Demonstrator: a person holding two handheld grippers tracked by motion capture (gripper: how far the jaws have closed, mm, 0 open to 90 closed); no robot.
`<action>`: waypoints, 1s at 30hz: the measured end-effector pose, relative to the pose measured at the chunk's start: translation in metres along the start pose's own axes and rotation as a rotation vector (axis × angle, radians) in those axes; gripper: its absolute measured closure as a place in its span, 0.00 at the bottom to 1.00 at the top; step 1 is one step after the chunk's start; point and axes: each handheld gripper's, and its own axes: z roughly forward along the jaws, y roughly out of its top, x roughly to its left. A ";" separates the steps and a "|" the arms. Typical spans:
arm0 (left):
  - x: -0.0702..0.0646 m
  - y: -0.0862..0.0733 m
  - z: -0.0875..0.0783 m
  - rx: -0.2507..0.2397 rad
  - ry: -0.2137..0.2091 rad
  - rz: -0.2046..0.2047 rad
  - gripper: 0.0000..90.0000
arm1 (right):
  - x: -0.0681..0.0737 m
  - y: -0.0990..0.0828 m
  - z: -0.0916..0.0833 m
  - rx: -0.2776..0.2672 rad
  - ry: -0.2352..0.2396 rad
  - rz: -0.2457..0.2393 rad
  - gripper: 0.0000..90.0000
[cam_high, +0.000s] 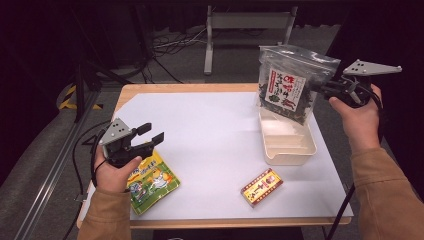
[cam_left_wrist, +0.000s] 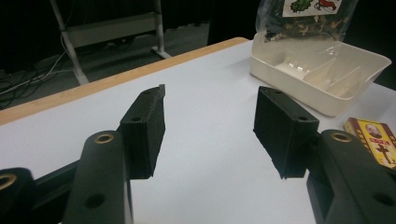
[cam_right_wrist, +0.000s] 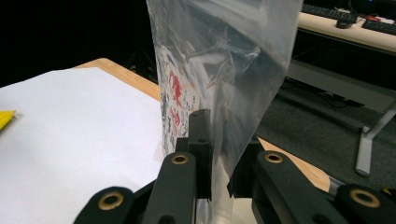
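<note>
Two hand-held grippers: our right hand-held gripper pinches seaweed bag above white tray; our left hand-held gripper half open, empty, well left of tray.

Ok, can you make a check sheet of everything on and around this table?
Surface: wooden table under a white sheet, flat and clean.
Job's things: clear bag of dried greens with a red and white label, held up over the far end of the cream tray; the tray has low dividers inside.
Clutter: yellow-green snack packet near the front left, partly under the left hand; red and yellow box lying flat near the front edge.
Grippers: left gripper open, nothing between its fingers; right gripper shut on the bag's side.
Cables: black cable trailing off the table's left; loose wires on the floor behind.
Surroundings: grey carpet, a metal frame, dark background.
</note>
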 end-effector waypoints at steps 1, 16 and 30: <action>0.001 0.000 -0.001 0.005 0.003 -0.003 0.48 | -0.002 -0.001 0.000 0.001 -0.011 0.001 0.92; 0.003 -0.003 0.001 0.017 0.004 -0.004 0.47 | -0.013 -0.014 0.005 0.019 -0.058 0.045 0.91; 0.004 -0.004 0.002 0.031 0.005 -0.009 0.45 | -0.013 -0.022 0.012 0.046 -0.068 0.061 0.90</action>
